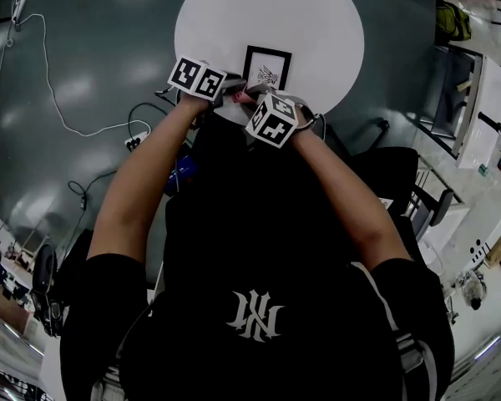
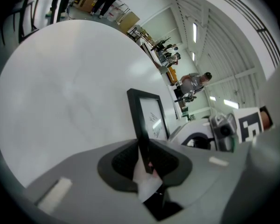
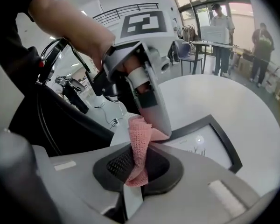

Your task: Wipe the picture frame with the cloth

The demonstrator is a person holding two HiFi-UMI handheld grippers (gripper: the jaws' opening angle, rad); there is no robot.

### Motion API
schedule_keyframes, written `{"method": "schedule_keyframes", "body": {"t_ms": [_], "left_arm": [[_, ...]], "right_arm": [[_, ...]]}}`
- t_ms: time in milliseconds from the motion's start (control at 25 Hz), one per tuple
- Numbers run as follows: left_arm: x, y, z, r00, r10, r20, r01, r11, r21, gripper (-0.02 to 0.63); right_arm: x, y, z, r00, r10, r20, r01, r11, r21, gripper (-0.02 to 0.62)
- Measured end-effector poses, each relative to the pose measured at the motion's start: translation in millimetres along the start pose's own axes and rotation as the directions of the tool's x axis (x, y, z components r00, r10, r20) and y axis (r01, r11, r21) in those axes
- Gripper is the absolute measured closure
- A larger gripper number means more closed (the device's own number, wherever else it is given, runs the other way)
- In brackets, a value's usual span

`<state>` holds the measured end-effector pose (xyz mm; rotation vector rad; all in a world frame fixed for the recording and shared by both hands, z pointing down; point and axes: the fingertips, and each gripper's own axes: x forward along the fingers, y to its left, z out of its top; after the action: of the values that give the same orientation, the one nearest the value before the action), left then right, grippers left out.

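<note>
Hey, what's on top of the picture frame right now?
Only the pink cloth, pinched by the right gripper, reaches the near corner of the picture frame, beside the left gripper clamping that edge. The rest is bare; whether the cloth touches is hidden.

The left gripper [image 1: 232,87] and right gripper [image 1: 255,95] meet at the near edge of the black picture frame [image 1: 267,67], which is on the round white desk [image 1: 317,23].
</note>
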<state>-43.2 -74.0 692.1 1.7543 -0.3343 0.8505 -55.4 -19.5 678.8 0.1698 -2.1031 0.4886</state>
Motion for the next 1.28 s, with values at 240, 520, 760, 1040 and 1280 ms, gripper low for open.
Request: {"method": "schedule_keyframes", "body": {"t_ms": [240,520,760,1040,1280], "left_arm": [[0.6,-0.3,0.0,1.0,-0.002,-0.005,0.002,1.0,0.0,0.537],[-0.5,-0.2,1.5,1.0,0.004,0.002,-0.004,1.0,-0.005,0.537],[0.5,-3.4,-2.3,1.0,0.006,0.008,-0.006,1.0,-0.003,0.537],[5.5,-9.8,-2.7,0.998,0.054,-0.027,-0.053,0.998,0.025,0.528],[-31.0,-36.4,24.8,0.999,0.017,0.028,-0.02,0.995,0.095,0.58]], "right_arm": [[-28.9,-16.5,-48.5,0.999,-0.046,-0.009,0.047,0.992,0.119,0.558],[-42.4,-22.2,-63.6,0.996,-0.084,-0.008,0.084,0.989,0.121,0.558],[-53.1,-35.2,-77.2,0.989,-0.149,-0.015,0.149,0.974,0.171,0.558],[-90.8,-77.3,-98.3,0.961,-0.272,-0.054,0.277,0.945,0.176,0.558],[-141.5,-93.5,-30.7,0.946,-0.281,0.163,0.254,0.952,0.172,0.558]]}}
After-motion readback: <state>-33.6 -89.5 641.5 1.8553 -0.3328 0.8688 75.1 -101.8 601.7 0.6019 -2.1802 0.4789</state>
